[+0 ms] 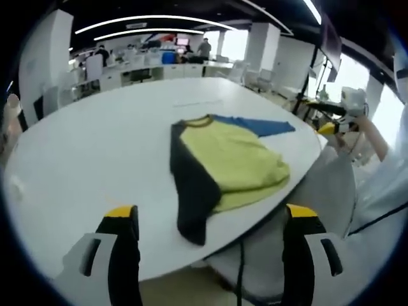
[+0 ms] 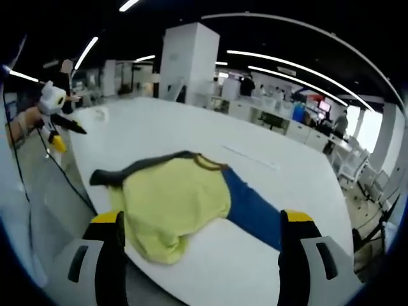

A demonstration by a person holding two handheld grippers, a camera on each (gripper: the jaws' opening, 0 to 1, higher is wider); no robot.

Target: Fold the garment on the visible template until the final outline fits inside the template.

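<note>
In the left gripper view the left gripper gapes wide and empty before the limp, light garment at the table edge, while in the right gripper view the right gripper, equally wide and empty, faces its overhanging hem, probably best pinched at a sleeve or hem.

Garment lies on counter near its edge, one sleeve reaching the edge, other sleeve spread flat.
</note>
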